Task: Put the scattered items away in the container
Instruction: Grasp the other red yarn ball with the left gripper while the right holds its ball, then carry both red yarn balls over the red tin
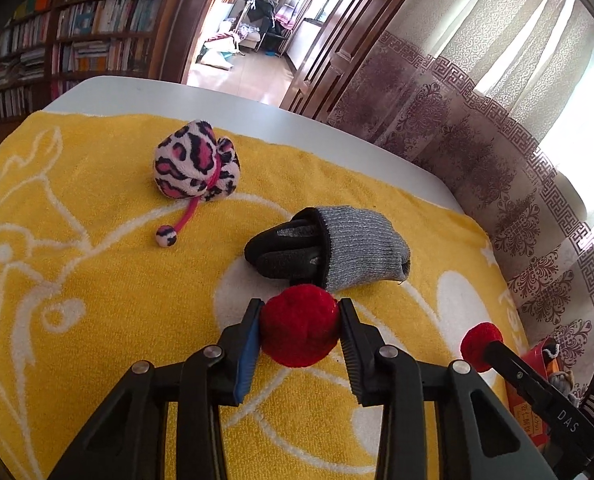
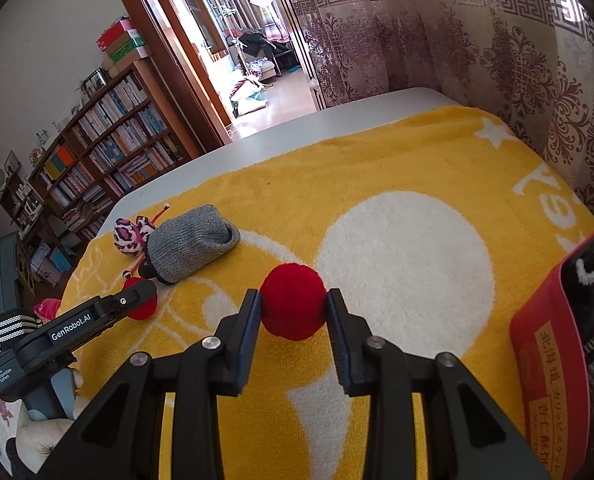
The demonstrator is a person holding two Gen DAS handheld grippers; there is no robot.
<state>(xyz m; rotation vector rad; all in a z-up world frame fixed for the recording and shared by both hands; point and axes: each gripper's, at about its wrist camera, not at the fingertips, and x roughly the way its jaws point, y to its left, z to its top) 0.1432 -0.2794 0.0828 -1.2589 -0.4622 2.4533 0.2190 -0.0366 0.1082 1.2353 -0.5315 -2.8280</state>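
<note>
You had each gripper, left gripper (image 1: 300, 322) and right gripper (image 2: 293, 310), clamped on 1 red pompom (image 1: 299, 326); the glove (image 1: 329, 252) and leopard toy (image 1: 197, 166) stayed outside the box (image 2: 545, 360).

Ahead of my left hand-held gripper (image 1: 300, 316), the grey sock bundle (image 1: 337, 248) lies just beyond the red pompom (image 1: 299, 326) in its grip, blocking a straight push forward. Further left, the leopard plush toy (image 1: 197, 166) sits well apart, with open yellow towel (image 1: 77, 260) between. My right hand-held gripper (image 2: 293, 306) has bare towel ahead. The red box (image 2: 553, 360) stands close on its right, and the curtain (image 2: 497, 60) hangs behind the tabletop (image 2: 281, 136).
</note>
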